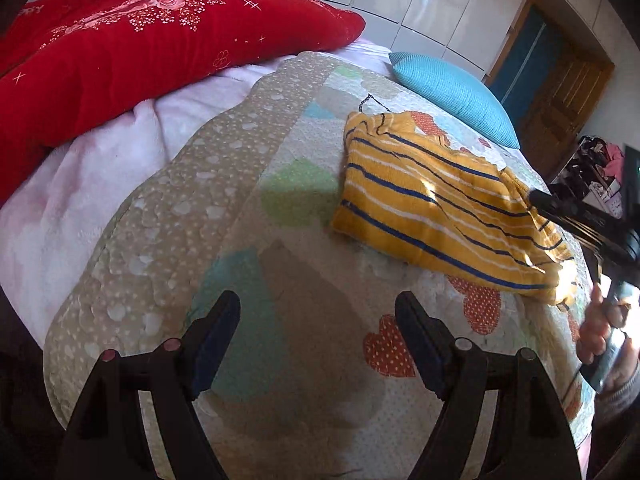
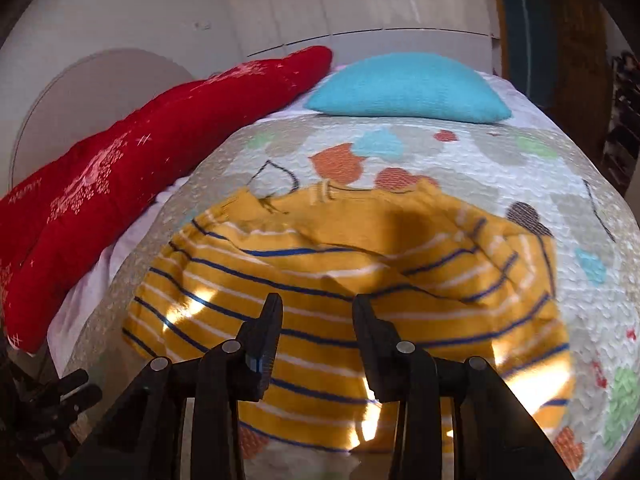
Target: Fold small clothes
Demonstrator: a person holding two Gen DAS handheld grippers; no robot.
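Striped shirt (image 2: pixel 344 280) on quilt (image 1: pixel 280 264), red blanket (image 1: pixel 140 52) and blue pillow (image 2: pixel 408 88) beyond; left gripper (image 1: pixel 318 312), right gripper (image 2: pixel 318 316) both apart, empty

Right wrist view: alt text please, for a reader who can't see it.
A yellow knit top with blue and white stripes lies rumpled on a heart-patterned quilt, the right gripper above it with jaws apart, empty. Behind lie a turquoise cushion and a red embroidered blanket.

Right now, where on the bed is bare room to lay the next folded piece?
Free: the quilted heart-print bedspread between the yellow striped knit top and the red floral quilt, under the open left claw. Crowded: the right side, where the right claw hovers over the top, and near the turquoise pillow.
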